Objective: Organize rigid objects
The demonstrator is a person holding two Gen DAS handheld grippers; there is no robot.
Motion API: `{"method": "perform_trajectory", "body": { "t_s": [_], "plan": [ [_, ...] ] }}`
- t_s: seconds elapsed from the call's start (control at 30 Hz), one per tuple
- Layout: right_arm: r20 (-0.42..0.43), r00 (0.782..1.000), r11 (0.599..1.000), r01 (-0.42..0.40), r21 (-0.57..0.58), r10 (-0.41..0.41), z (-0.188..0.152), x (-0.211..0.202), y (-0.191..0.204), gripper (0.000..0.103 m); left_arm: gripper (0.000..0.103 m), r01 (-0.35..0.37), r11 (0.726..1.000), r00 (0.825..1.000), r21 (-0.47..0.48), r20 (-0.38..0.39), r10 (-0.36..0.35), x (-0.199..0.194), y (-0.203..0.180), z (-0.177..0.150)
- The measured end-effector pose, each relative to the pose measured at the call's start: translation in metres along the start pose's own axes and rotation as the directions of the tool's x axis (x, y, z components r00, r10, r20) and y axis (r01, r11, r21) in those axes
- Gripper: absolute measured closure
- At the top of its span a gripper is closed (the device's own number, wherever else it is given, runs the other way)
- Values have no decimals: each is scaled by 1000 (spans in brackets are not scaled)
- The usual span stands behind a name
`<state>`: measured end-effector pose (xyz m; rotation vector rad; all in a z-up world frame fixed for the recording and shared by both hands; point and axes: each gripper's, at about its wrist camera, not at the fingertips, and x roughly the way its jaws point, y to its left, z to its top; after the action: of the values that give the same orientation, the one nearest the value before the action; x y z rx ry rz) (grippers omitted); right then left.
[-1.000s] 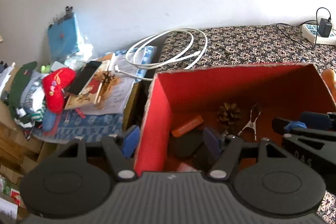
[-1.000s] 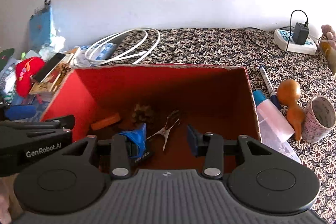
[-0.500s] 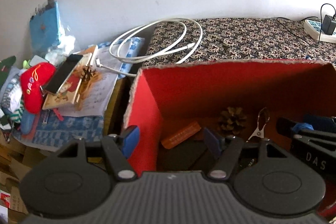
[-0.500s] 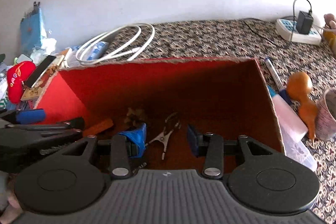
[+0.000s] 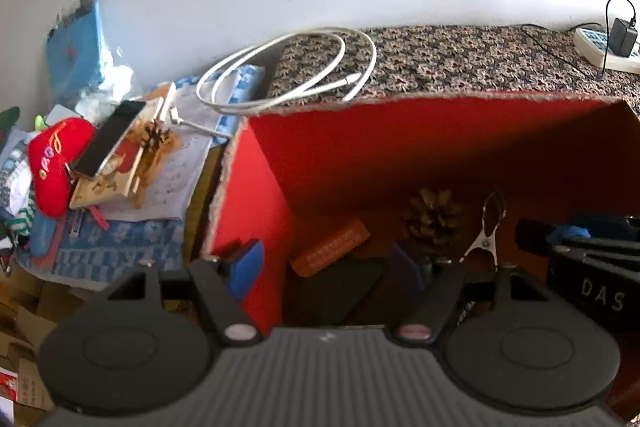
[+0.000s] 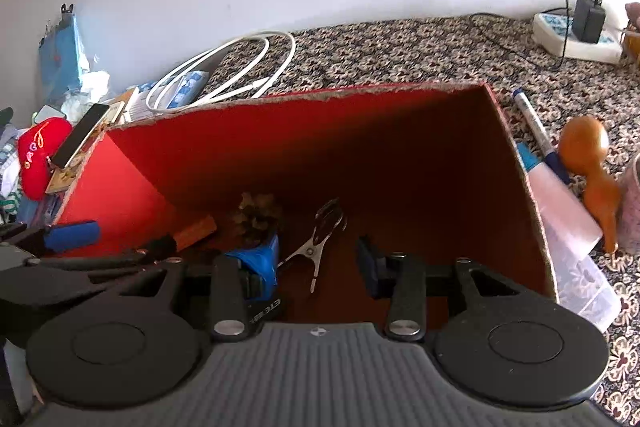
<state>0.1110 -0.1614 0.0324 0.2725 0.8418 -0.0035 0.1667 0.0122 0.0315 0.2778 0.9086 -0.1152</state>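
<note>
A red cardboard box (image 6: 304, 147) stands on the patterned cloth. Inside lie a pine cone (image 6: 258, 213), a metal clip (image 6: 322, 241), an orange bar (image 6: 196, 231) and a dark flat thing (image 5: 340, 287). They also show in the left wrist view: pine cone (image 5: 434, 219), clip (image 5: 486, 231), orange bar (image 5: 330, 247). My left gripper (image 5: 326, 267) is open and straddles the box's left wall (image 5: 248, 219). My right gripper (image 6: 318, 263) is open over the box floor, holding nothing.
Right of the box lie a clear plastic bottle (image 6: 560, 219), a marker (image 6: 536, 129), a brown gourd (image 6: 588, 163) and a tape roll. A power strip (image 6: 576, 35) sits far right. A white cable (image 5: 288, 71), phone, books and red plush (image 5: 56, 163) clutter the left.
Both grippers have drifted slightly over the box; the view shifted left and back a little. The jaws stayed open. Nothing in the box moved.
</note>
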Motion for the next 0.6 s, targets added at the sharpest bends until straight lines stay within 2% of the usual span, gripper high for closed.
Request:
{"method": "perform_trajectory", "body": {
  "t_s": [0.27,0.33,0.6],
  "plan": [
    [-5,1000,999,-2,-44,2,1,0,3,77,30,-13,1000,999,22,-41,14,0,-5,-4],
    [-6,1000,999,-4,-40,3,2,0,2,77,30,4,1000,999,16,-52,-4,0,-3,-5],
    [5,1000,999,10,-40,-10,2,-1,3,77,30,22,1000,999,16,-44,-21,0,-2,-4]
  ]
}}
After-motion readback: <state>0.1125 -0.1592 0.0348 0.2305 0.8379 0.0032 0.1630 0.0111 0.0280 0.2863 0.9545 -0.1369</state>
